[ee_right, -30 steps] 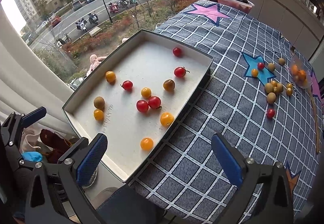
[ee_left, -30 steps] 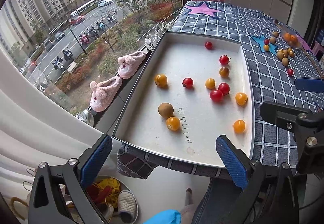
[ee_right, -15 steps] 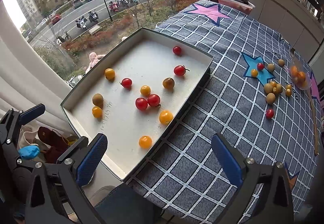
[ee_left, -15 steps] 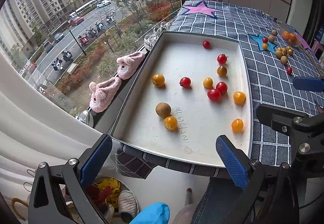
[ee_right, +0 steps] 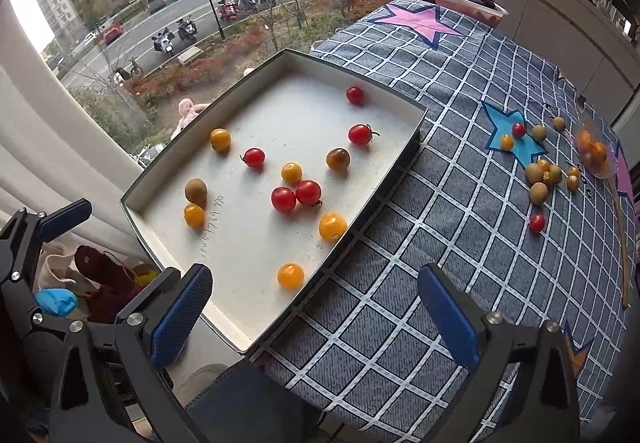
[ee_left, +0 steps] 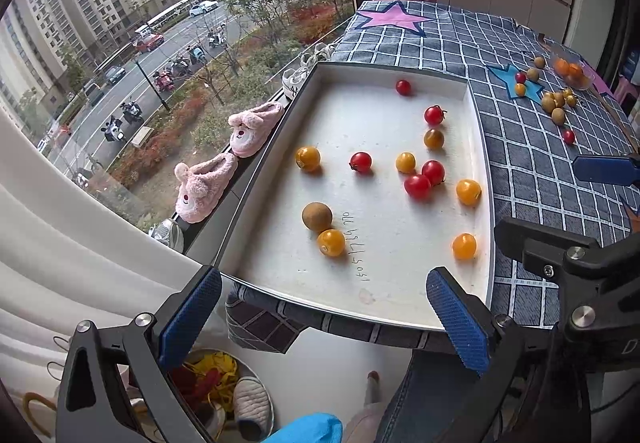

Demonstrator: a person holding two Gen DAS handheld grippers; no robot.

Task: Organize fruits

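Orange fruit [ee_right: 291, 276] at the tray's [ee_right: 400, 159] near corner lies just ahead of the right claw [ee_right: 314, 313], nearer than the left claw [ee_left: 320, 317]; both spread, empty.

- Right gripper [ee_right: 314, 307], jaws spread wide, sits at the lower frame.
- White tray [ee_right: 256, 243] at centre-left holds red and yellow tomatoes [ee_right: 283, 199].

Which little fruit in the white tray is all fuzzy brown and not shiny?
The brown round fruit at the tray's window side, touching an orange tomato beside the handwritten numbers. The others are glossy red, orange, or one dark orange-brown.
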